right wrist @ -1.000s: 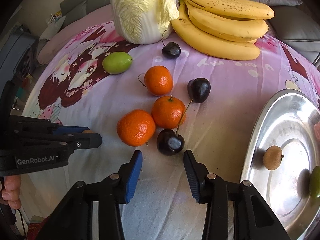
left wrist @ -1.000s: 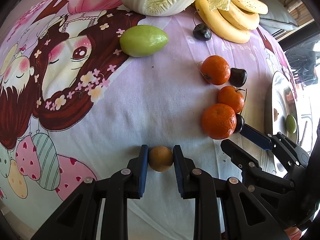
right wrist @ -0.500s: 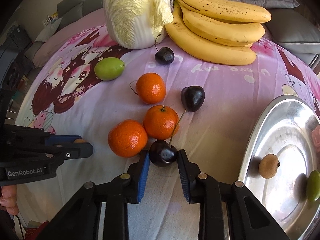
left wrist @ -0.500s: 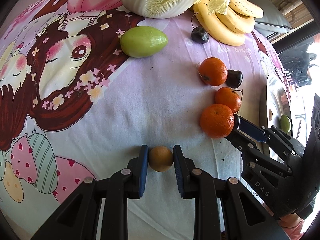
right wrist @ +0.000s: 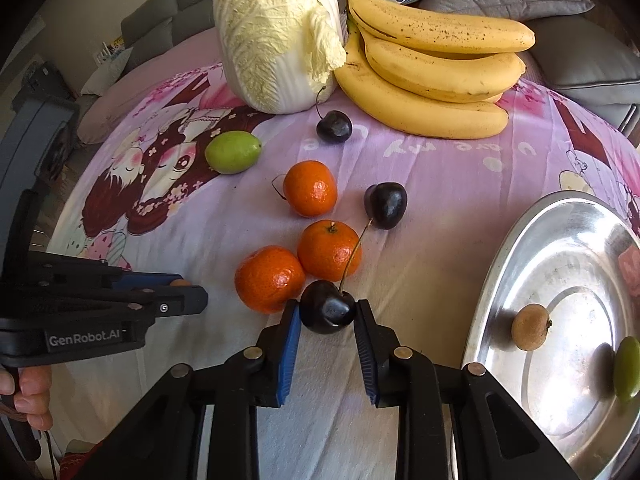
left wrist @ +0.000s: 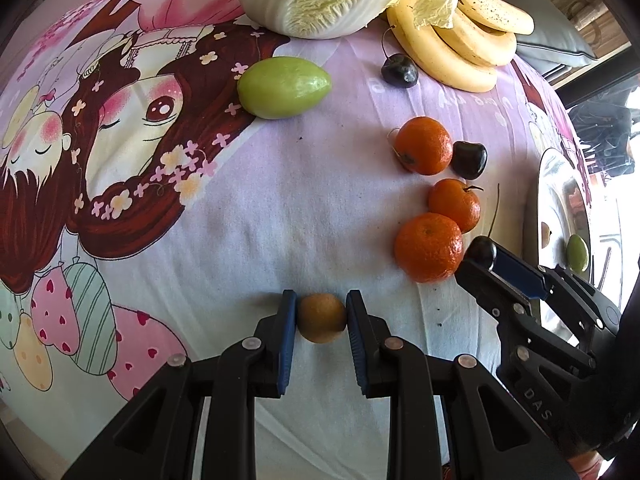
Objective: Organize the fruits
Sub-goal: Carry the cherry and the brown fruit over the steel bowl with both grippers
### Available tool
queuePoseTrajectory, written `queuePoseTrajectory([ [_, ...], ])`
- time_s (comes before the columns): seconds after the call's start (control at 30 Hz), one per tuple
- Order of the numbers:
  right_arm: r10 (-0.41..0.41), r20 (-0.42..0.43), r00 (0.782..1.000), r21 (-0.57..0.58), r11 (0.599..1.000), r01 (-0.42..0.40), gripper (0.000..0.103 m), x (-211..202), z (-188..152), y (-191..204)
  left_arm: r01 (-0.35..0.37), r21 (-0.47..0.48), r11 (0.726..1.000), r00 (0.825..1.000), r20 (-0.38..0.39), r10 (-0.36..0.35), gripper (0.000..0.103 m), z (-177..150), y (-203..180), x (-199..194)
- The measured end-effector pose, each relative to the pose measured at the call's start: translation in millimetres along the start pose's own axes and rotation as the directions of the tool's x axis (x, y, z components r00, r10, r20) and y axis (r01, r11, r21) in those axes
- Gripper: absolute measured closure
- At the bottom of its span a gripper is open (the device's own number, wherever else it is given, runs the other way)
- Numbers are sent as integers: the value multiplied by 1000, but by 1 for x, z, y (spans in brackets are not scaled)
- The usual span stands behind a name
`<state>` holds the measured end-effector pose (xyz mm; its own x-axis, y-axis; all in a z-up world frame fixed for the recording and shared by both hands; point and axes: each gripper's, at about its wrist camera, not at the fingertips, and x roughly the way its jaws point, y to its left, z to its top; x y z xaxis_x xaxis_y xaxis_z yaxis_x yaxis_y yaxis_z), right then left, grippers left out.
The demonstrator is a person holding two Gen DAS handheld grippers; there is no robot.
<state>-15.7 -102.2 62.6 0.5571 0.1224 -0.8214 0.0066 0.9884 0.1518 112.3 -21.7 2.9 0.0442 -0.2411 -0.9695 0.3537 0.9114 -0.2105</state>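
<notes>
My left gripper [left wrist: 321, 309] is shut on a small round brown fruit [left wrist: 322, 318] just above the printed cloth. My right gripper [right wrist: 327, 312] is shut on a dark cherry [right wrist: 327, 307] with a long stem, right beside three mandarins [right wrist: 269, 278]. In the left wrist view the right gripper [left wrist: 482, 258] shows at the right with the cherry [left wrist: 480, 249] between its fingers. A steel plate [right wrist: 520, 240] at the right holds a brown fruit [right wrist: 529, 326] and a green fruit [right wrist: 626, 366].
A green fruit [right wrist: 233, 151], two more cherries [right wrist: 334, 126], a bunch of bananas [right wrist: 432, 60] and a napa cabbage [right wrist: 276, 32] lie farther back on the cloth [right wrist: 440, 168]. Grey cushions [right wrist: 560, 12] sit behind.
My right gripper moved forward around the cherry and shut on it. My left gripper stays shut on the brown fruit.
</notes>
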Motion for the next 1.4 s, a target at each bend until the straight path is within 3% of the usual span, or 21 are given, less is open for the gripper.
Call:
queuePoseTrajectory([
  [0.27, 59, 63, 996, 17, 998, -60, 74, -25, 3, -5, -52, -2, 999, 998, 29, 52, 77, 8, -30, -21],
  [0.7, 73, 148, 986, 106, 990, -90, 74, -61, 1, -46, -115, 36, 993, 991, 68, 113, 77, 18, -104, -48],
  [1.1, 35, 191, 981, 199, 977, -73, 74, -87, -5, -85, -153, 100, 983, 986, 80, 145, 77, 18, -163, -63],
  [1.4, -86, 201, 976, 288, 957, 25, 74, -100, -13, -122, -150, 151, 977, 987, 79, 139, 77, 24, -207, -59],
])
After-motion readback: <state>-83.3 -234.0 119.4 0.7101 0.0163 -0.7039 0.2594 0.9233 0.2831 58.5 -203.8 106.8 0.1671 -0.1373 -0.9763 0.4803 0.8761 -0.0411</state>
